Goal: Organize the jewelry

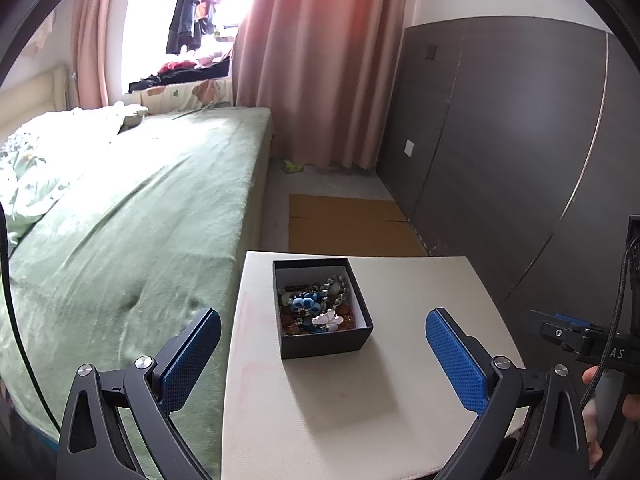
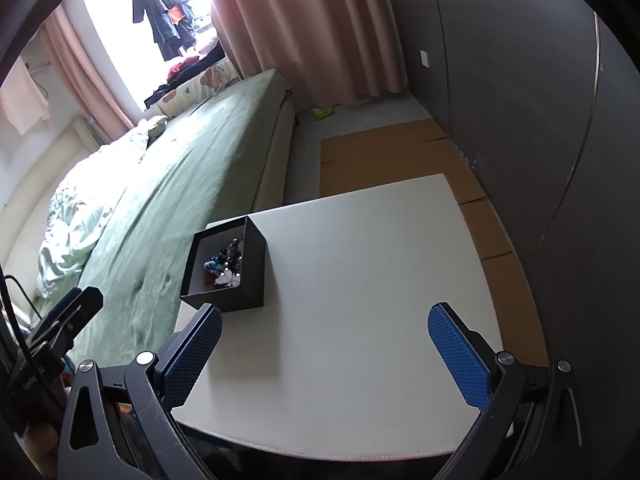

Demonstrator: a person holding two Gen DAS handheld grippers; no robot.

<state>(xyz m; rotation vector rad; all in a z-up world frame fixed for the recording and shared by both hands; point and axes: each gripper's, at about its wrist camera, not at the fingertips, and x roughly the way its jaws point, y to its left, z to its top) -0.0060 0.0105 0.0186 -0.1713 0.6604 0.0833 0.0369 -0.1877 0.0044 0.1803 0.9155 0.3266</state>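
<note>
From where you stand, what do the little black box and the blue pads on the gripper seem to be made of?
The black box looks like matte cardboard: thin straight walls, white paper-like lining, no shine. The blue pads on the left gripper look like rubber or soft plastic, judging by their fine dimpled texture; which one I cannot tell.

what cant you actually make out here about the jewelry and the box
- Pieces low in the black box: in the left wrist view the white butterfly piece and blue charm lie on top.
- Jewelry in the right wrist view: too small, partly behind the box wall.
- A lid: none in view.
</note>
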